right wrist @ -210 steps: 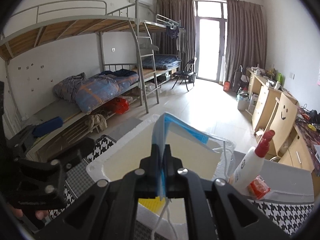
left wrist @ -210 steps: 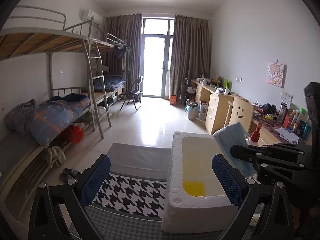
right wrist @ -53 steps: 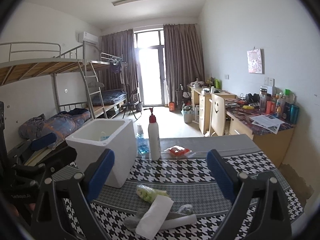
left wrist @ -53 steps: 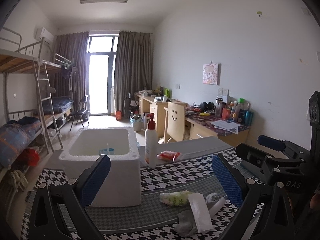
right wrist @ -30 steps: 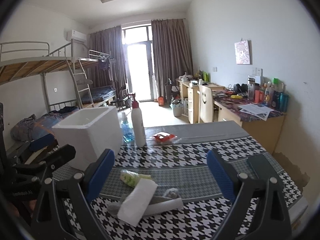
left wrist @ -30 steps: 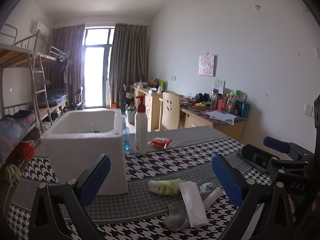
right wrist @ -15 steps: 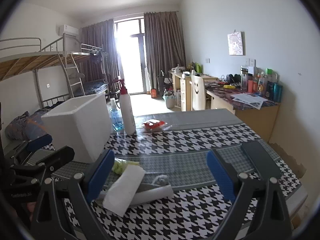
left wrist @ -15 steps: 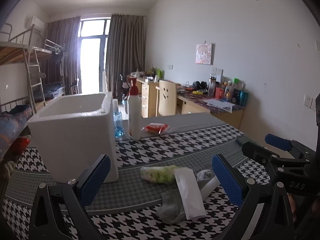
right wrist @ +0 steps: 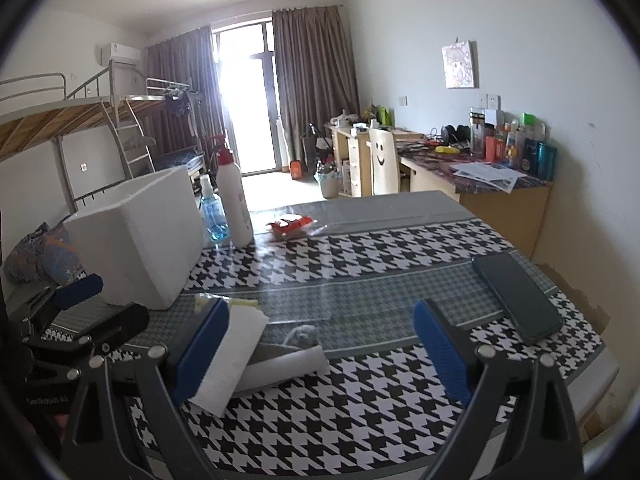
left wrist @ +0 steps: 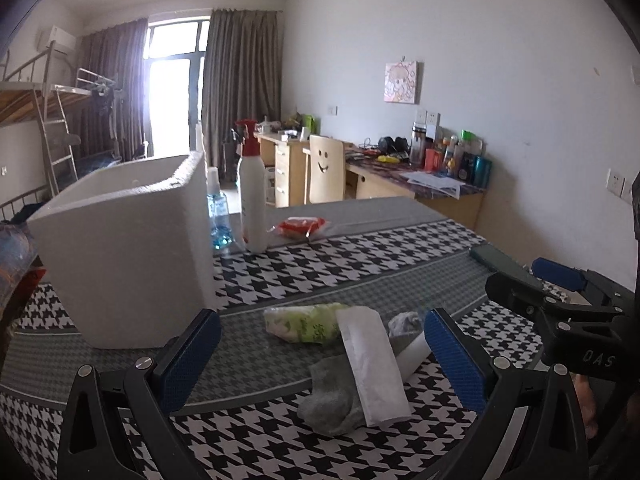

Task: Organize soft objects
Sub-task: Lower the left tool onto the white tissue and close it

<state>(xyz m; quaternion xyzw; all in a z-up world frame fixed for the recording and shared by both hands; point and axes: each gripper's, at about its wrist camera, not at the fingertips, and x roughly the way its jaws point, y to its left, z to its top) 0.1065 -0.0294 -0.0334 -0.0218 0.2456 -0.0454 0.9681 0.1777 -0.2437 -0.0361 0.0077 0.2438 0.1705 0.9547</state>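
A pile of soft things lies on the houndstooth tablecloth: a green tissue pack (left wrist: 304,322), a flat white packet (left wrist: 372,364) and a grey sock (left wrist: 332,400) under it. My left gripper (left wrist: 320,360) is open just before the pile, fingers on either side. My right gripper (right wrist: 320,348) is open too, low over the table, with the white packet (right wrist: 228,356) at its left finger and the sock's end (right wrist: 300,336) between the fingers. A white foam box (left wrist: 124,248) stands at the left.
A white pump bottle (left wrist: 252,200), a small blue bottle (left wrist: 218,220) and a red packet (left wrist: 302,226) sit behind the box. A dark phone (right wrist: 516,296) lies near the table's right edge. Desks, a chair and bunk beds stand beyond the table.
Both grippers have come down and closer to the pile on the table. Seven seconds ago the right gripper held a blue face mask over the foam box; now it is open.
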